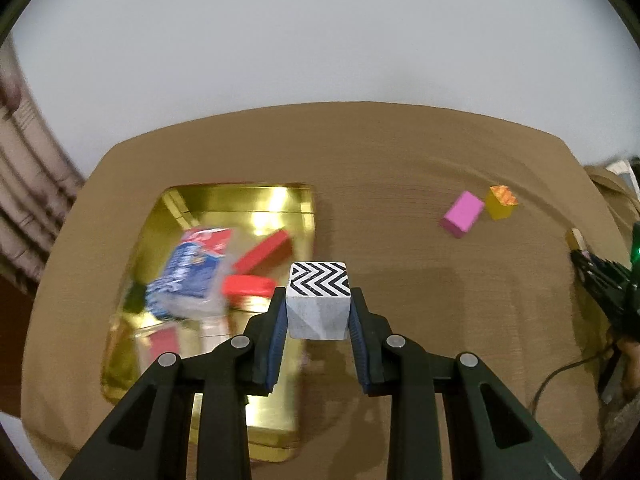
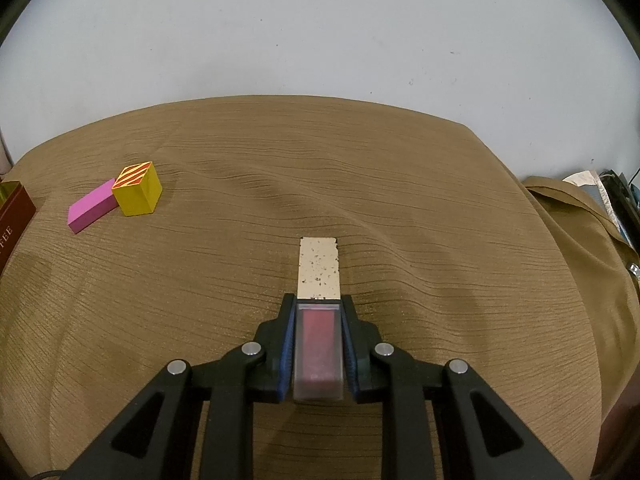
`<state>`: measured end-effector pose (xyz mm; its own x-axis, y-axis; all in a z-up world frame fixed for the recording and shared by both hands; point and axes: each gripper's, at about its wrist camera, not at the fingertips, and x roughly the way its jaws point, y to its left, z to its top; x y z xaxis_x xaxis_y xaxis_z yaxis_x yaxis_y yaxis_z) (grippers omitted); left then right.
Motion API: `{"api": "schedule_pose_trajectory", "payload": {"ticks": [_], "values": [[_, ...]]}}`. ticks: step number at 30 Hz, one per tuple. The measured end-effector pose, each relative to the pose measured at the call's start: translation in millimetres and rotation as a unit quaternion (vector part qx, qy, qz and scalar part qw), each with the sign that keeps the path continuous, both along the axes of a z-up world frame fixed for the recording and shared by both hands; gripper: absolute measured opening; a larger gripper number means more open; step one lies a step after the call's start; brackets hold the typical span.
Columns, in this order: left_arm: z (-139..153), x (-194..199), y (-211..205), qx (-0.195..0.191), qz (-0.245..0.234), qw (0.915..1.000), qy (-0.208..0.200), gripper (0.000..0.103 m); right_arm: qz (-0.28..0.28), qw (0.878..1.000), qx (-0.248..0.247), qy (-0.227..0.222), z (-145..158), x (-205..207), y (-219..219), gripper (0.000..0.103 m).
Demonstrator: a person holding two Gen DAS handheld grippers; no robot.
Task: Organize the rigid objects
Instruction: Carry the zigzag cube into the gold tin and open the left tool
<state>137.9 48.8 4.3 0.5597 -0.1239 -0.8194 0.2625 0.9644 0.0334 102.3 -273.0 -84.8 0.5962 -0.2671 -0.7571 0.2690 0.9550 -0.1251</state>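
Note:
My left gripper [image 1: 319, 312] is shut on a white cube with a black zigzag top [image 1: 319, 300], held above the right edge of a gold tray [image 1: 280, 416]. The tray holds a red block [image 1: 266, 255], a blue and white packet [image 1: 192, 272] and a red-lidded jar [image 1: 248, 286]. My right gripper [image 2: 319, 320] is shut on a clear case with a red inside and a speckled cream cap [image 2: 319, 268], low over the brown cloth. A pink block [image 2: 91, 205] and a yellow cube with an orange-striped top [image 2: 138, 194] lie together on the cloth; they also show in the left wrist view, the pink block [image 1: 463, 214] and the yellow cube [image 1: 501, 202].
A brown tablecloth [image 2: 400, 200] covers the table against a pale wall. A dark red box [image 2: 12, 220] stands at the left edge of the right wrist view. Papers and clutter [image 2: 608, 196] lie past the table's right edge. My right gripper's body [image 1: 608, 296] shows at the far right of the left wrist view.

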Motion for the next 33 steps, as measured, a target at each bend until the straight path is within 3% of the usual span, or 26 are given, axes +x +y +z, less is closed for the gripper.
{"api": "schedule_pose_trajectory", "payload": {"ticks": [11, 33], "values": [[-12, 13, 76, -0.010, 0.093, 0.9954, 0.020, 0.026, 0.000, 1.000, -0.001, 0.000, 0, 0, 0, 0.021], [-46, 47, 136, -0.020, 0.160, 0.9853, 0.056, 0.026, 0.005, 1.000, -0.004, 0.001, 0, 3, -2, 0.021]]}}
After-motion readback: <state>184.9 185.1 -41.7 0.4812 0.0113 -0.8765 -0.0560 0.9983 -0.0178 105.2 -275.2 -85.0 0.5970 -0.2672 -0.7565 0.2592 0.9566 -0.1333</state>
